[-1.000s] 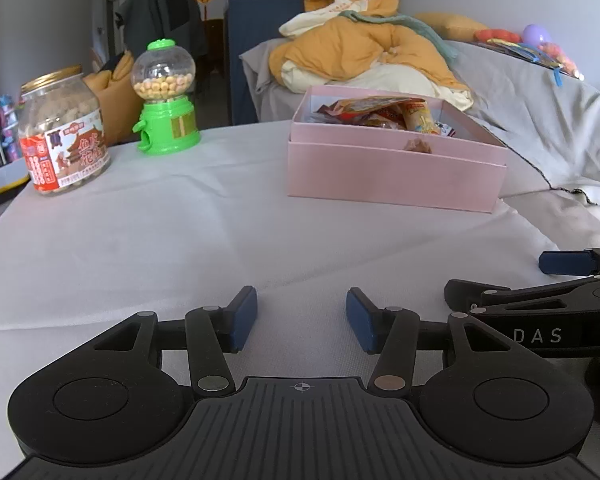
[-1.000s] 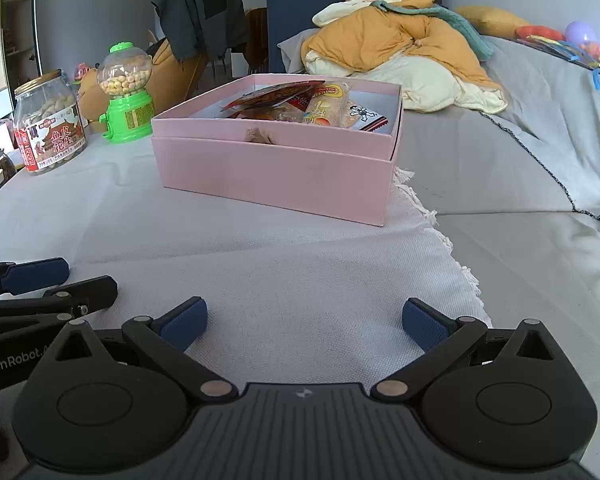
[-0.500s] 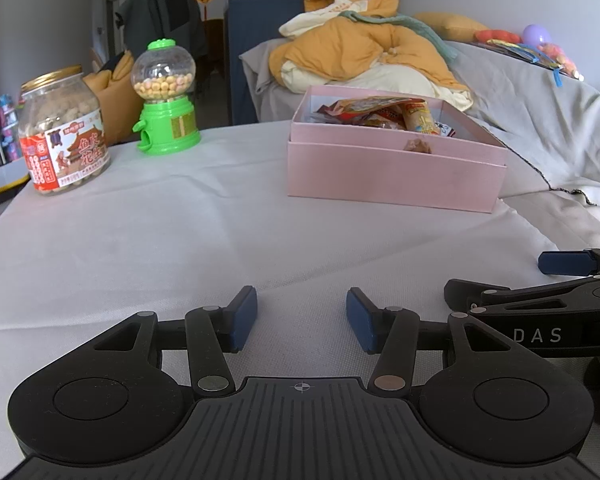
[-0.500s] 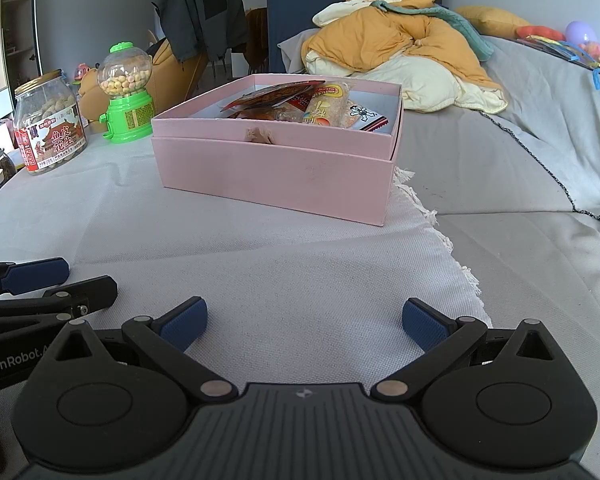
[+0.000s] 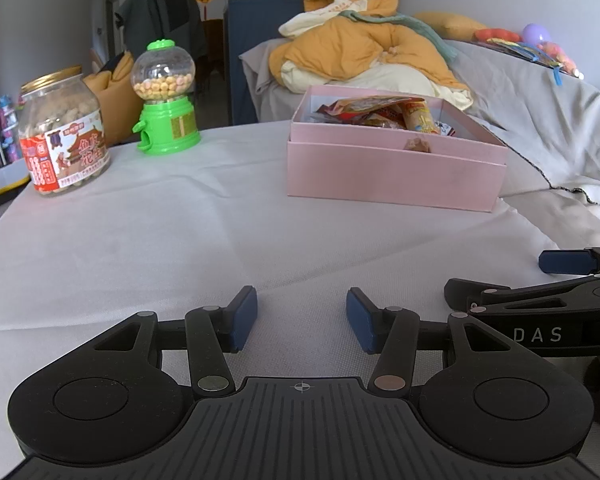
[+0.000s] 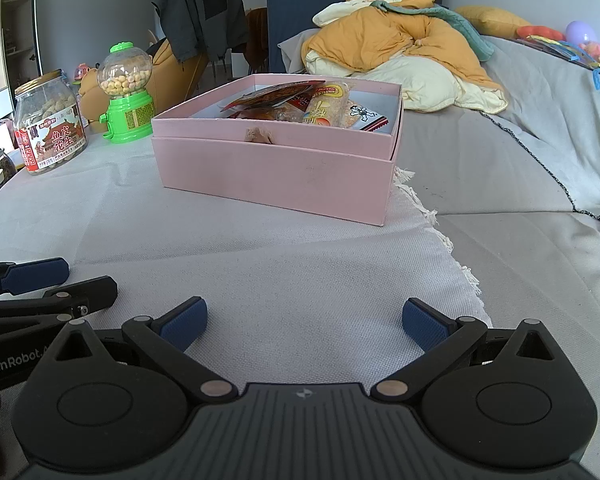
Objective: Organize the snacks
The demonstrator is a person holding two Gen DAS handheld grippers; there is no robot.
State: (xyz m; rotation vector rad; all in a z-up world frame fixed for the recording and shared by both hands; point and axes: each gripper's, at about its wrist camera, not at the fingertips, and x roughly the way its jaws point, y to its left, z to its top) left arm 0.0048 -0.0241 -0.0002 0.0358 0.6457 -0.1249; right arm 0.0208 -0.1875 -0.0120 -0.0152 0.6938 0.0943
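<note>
Snack packets (image 6: 324, 108) lay piled in the pink box (image 6: 276, 176), ahead of both claws. Left gripper (image 5: 302, 318) sat low over the white cloth (image 5: 180, 232), jaws partly apart, empty — right gripper (image 6: 304, 324) just beside it, spread wider, empty. Bare cloth stretched between claws and box; its fringed edge (image 6: 440, 232) ran ahead-right.

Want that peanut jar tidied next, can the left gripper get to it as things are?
Probably yes: the left gripper is open, and only bare tablecloth lies between it and the peanut jar.
</note>
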